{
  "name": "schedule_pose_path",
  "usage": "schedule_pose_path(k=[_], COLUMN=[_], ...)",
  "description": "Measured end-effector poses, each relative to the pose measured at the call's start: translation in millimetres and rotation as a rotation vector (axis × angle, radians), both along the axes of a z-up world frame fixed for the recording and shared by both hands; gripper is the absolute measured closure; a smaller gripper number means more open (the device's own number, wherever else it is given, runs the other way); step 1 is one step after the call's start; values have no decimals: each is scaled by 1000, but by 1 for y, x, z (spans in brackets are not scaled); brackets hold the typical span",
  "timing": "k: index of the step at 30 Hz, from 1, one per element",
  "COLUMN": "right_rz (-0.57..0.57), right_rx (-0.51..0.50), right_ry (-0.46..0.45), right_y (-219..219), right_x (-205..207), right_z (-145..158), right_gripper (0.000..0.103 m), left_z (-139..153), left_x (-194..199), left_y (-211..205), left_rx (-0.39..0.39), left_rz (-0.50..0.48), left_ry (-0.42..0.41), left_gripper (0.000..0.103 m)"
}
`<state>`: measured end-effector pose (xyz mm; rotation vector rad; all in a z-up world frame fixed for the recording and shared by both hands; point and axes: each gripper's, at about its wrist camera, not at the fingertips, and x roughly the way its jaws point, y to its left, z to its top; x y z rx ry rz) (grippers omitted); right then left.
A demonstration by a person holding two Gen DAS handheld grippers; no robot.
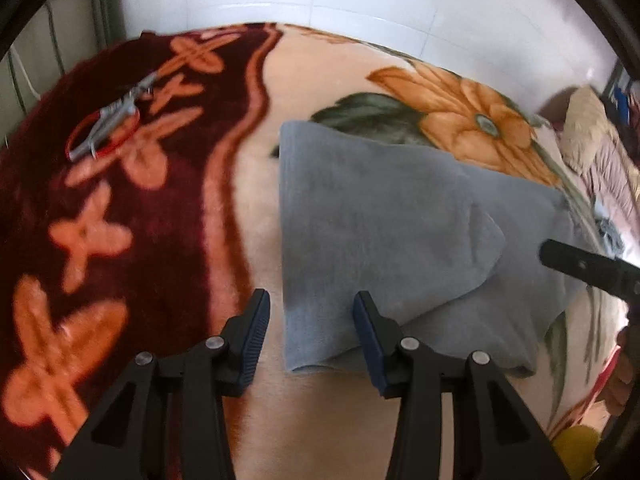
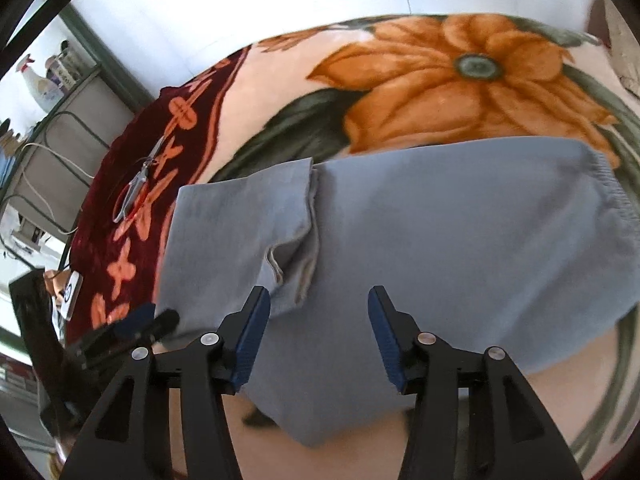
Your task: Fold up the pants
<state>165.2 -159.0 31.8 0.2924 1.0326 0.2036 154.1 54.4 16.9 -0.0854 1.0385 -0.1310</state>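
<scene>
Left wrist: right tongs [image 1: 592, 270] mostly cut off.

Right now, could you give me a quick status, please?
Both grippers, left and right, open, empty. Grey pants partly folded on blanket. Scissors lie clear, off left.

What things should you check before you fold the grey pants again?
1. Left gripper open: ok.
2. Right gripper open: ok.
3. Grey pants already folded over once: ok.
4. Pants flat: not ok, a flap near the middle is rumpled.
5. Scissors away from the pants on the blanket: ok.
6. Either gripper touching the cloth: cannot tell.
</scene>
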Motion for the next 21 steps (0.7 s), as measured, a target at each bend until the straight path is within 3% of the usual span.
schedule_pose_path(k=[7,12,17,19,21], right_rz=[4,18,28,42,63], right_rx=[10,-92,-105,-93,-97], right_ry=[47,74,66,68,64], right_y=[20,37,45,49,55], right_x=[28,40,43,44,46], right_z=[-14,-29,-32,-32,-29], right_gripper=[51,51,49,54,82], left_z=[-4,-1,7,10,10], left_x=[2,4,4,6,7], left_y=[4,9,16,18,22], left_rx=[-34,-63,-42,-36,-35], left_rz=[2,6,27,39,55], left_ry=[10,12,-17,-24,-25], left_gripper=[56,55,55,55,55])
